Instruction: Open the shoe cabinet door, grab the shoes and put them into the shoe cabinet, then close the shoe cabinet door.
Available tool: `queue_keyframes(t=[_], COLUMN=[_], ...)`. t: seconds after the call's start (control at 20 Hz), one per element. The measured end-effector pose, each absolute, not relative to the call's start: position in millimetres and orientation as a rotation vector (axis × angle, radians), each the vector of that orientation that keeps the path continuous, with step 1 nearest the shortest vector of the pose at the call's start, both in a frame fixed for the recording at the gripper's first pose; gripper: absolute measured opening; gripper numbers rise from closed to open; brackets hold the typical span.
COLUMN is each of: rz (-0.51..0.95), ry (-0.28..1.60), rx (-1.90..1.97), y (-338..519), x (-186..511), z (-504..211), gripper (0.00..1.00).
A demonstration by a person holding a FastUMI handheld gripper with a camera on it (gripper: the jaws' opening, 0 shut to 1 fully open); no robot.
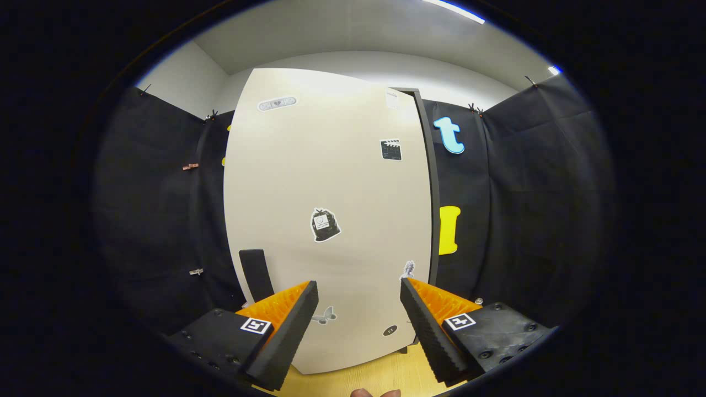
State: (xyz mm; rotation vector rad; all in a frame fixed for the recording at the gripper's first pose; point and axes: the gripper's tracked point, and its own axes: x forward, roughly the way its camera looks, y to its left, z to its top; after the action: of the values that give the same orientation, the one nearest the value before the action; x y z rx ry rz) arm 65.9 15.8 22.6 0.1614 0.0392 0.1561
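Two jaws: held spread wide, nothing pinched between them, both aimed at the lower half of the door.
Shoe cabinet door [331, 182]: seen face-on just ahead of the jaws, pale and dotted with stickers [325, 225]; it appears to lie shut against the dark cabinet side [429, 182], though a slight gap cannot be ruled out.
Handle [256, 273]: a dark upright strip low on the door's left edge, just above the left jaw and outside the gap.
Shoes: whether they are inside the cabinet cannot be told.
Stage: a shut door is consistent either with shoes yet to be stowed or with shoes already shut away.
Handling note: any work on the door is judged best done at the handle, with the jaws centred on the strip rather than on the flat panel.
Base: a wooden surface [375, 375] is seen under the cabinet.
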Motion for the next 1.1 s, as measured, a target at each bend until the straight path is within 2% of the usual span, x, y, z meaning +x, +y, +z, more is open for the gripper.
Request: queue_keyframes(t=[1.1], rz=[0.095], ry=[0.063], rx=[0.154], y=[-3.6], x=[80.3], z=[8.2], gripper=[0.98])
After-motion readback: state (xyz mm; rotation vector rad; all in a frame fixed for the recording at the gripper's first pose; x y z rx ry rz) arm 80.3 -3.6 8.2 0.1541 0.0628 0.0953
